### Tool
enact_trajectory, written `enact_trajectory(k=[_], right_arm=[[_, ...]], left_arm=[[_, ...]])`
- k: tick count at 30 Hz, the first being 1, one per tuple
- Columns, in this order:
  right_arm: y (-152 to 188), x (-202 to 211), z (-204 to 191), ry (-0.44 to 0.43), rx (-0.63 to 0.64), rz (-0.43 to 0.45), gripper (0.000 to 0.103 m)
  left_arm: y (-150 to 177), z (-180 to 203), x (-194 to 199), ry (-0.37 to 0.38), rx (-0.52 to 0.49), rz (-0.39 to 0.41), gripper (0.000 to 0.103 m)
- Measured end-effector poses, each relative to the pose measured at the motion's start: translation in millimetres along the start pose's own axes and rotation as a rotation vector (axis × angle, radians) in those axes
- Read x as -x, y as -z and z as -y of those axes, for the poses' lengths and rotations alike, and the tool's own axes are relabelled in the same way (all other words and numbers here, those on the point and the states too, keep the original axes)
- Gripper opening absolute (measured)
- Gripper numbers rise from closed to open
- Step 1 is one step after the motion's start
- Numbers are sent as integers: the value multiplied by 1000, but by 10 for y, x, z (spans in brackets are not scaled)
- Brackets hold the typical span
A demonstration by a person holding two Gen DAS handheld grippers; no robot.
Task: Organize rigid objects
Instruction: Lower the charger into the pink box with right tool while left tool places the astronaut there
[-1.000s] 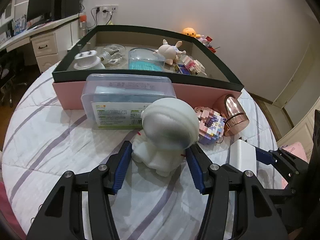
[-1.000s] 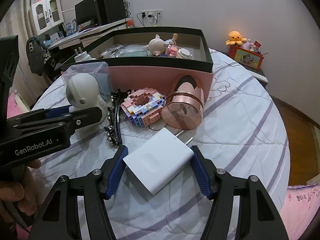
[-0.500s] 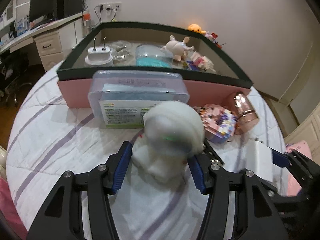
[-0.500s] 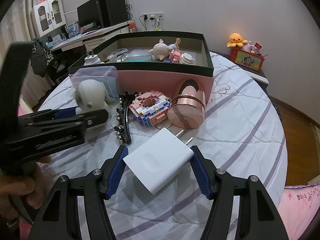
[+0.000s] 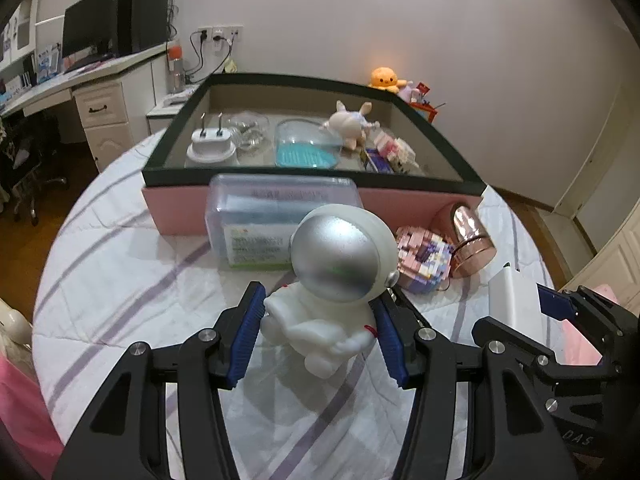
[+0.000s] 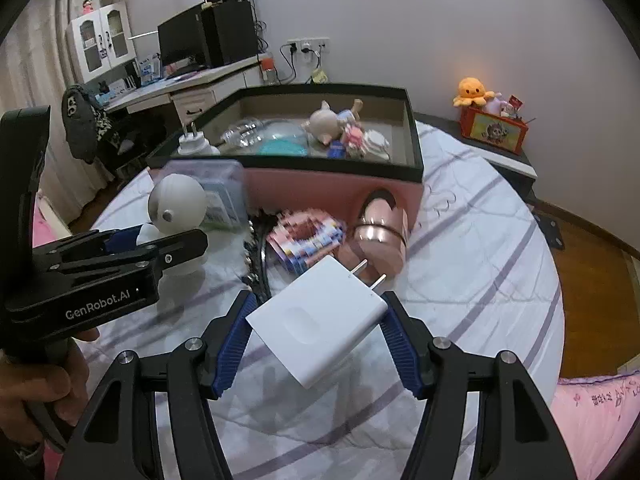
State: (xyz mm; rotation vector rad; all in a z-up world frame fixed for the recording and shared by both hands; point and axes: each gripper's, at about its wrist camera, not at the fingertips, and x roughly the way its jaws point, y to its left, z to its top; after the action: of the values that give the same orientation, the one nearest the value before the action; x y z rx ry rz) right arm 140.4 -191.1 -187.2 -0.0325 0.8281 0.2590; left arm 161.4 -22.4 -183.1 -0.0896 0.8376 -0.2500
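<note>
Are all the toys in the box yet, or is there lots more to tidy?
Partly done. The box already holds a round plug, a pig toy and small blocks. In hand now: the left gripper holds the astronaut, the right gripper holds the white charger. Still on the table: the clear tub, block donut, copper cup and black hair clip.
</note>
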Motion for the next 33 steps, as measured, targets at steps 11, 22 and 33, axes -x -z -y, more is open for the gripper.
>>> enact_trajectory(k=[11,22,33], right_arm=[[-279,204,-40,-25,18,64,65],[-1160,85,-24,-48,50,152,65],[-1862,-601,227,-56,-20,96,65]], left_arm=[[-220,-48,353,7,-14,78,54],[-1025,-137,364,-28,-49,169,54],[-1658,-265,-201,-41,-57,136,54]])
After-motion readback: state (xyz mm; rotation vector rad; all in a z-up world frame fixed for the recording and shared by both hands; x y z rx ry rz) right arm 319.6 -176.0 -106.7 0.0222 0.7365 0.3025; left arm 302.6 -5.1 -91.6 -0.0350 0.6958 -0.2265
